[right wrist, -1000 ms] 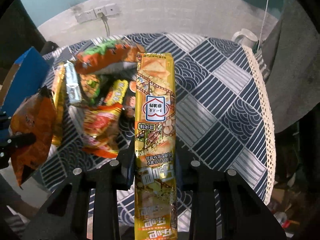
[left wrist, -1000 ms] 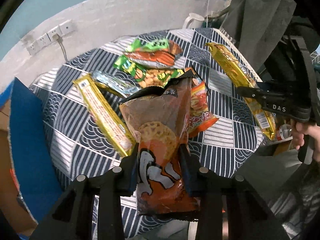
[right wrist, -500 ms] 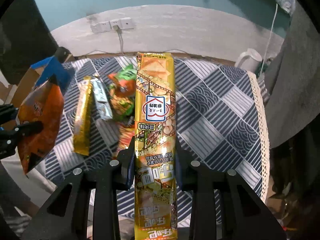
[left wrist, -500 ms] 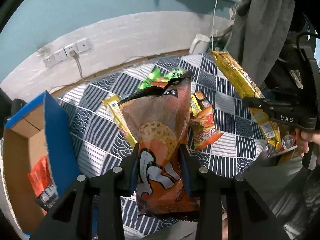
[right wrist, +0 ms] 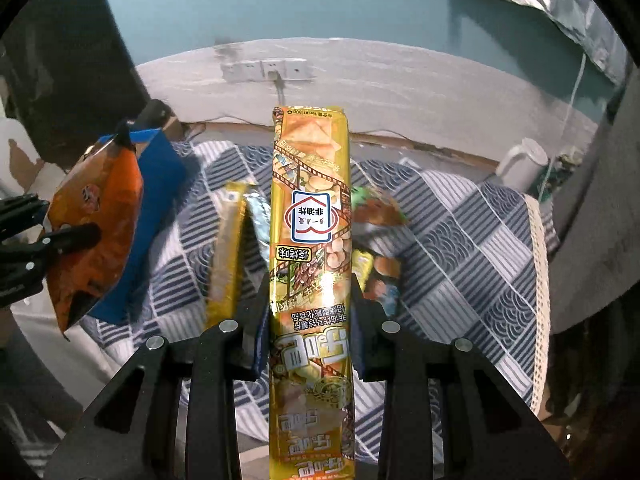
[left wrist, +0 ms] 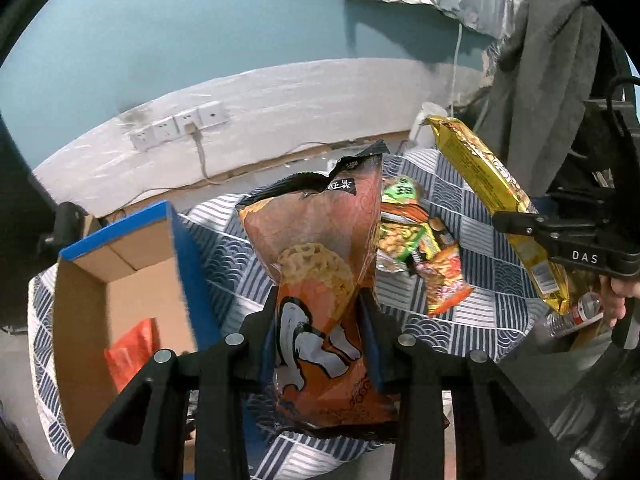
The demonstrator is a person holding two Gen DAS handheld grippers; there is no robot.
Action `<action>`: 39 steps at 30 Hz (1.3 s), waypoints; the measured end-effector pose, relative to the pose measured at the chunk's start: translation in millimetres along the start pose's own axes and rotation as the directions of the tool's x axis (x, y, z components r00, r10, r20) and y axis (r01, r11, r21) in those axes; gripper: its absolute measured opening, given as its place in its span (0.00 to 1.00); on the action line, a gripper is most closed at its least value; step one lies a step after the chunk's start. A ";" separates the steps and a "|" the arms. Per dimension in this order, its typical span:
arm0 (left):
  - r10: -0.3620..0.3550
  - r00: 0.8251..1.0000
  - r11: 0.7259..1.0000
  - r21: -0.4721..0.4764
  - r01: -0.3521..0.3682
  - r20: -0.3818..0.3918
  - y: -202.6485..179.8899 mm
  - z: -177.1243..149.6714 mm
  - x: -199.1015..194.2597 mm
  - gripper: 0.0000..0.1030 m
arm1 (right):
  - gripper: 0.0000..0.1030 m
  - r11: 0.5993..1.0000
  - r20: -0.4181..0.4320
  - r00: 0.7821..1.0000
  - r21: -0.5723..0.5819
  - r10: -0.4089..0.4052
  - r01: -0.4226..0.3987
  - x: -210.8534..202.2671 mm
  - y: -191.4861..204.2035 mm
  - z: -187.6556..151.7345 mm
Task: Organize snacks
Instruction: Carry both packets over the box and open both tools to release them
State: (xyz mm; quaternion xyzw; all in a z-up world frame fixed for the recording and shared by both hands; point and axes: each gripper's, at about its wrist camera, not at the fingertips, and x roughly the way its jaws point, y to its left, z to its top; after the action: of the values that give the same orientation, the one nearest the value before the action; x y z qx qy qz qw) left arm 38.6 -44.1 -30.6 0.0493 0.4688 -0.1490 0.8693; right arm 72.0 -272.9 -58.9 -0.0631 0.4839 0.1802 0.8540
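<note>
Packets (left wrist: 320,280) higher, box (left wrist: 120,280) now visible.

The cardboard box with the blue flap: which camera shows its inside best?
The left wrist view: the cardboard box lies open toward it, with an orange-red packet inside. The right wrist view shows only its blue flap.

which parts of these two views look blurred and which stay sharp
Left wrist view: the orange bag in the tongs is sharp, the cardboard box edge smears. Right wrist view: the yellow pack is crisp, the snacks on the tablecloth behind it are motion-blurred.
</note>
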 end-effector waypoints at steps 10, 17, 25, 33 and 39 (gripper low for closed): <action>0.090 0.995 0.995 -0.048 -0.088 0.042 49.3 -6.9 -21.9 0.35 | 0.29 0.997 0.020 0.999 -0.062 0.046 -0.045 0.2 50.5 30.2; 0.126 0.991 0.987 -0.104 -0.120 0.046 85.0 -14.6 -29.9 0.35 | 0.29 0.990 0.010 0.994 -0.093 0.106 -0.105 10.0 86.9 52.8; 0.177 0.983 0.975 -0.147 -0.168 0.054 122.5 -31.1 -37.3 0.35 | 0.29 0.980 -0.019 0.989 -0.136 0.146 -0.148 29.1 133.3 76.1; 0.230 0.973 0.957 -0.189 -0.221 0.029 160.8 -47.2 -38.2 0.35 | 0.30 0.964 -0.063 0.982 -0.190 0.179 -0.188 52.0 186.8 92.1; 0.274 0.962 0.940 -0.209 -0.269 -0.007 187.8 -61.3 -29.8 0.35 | 0.30 0.949 -0.102 0.976 -0.236 0.191 -0.210 71.8 223.4 96.6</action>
State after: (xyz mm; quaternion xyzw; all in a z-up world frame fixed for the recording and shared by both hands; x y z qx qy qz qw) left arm 31.4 154.6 -50.1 0.0206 0.4610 0.0215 0.8869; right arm 100.8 -20.8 -54.4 -0.1257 0.4947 0.3221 0.7973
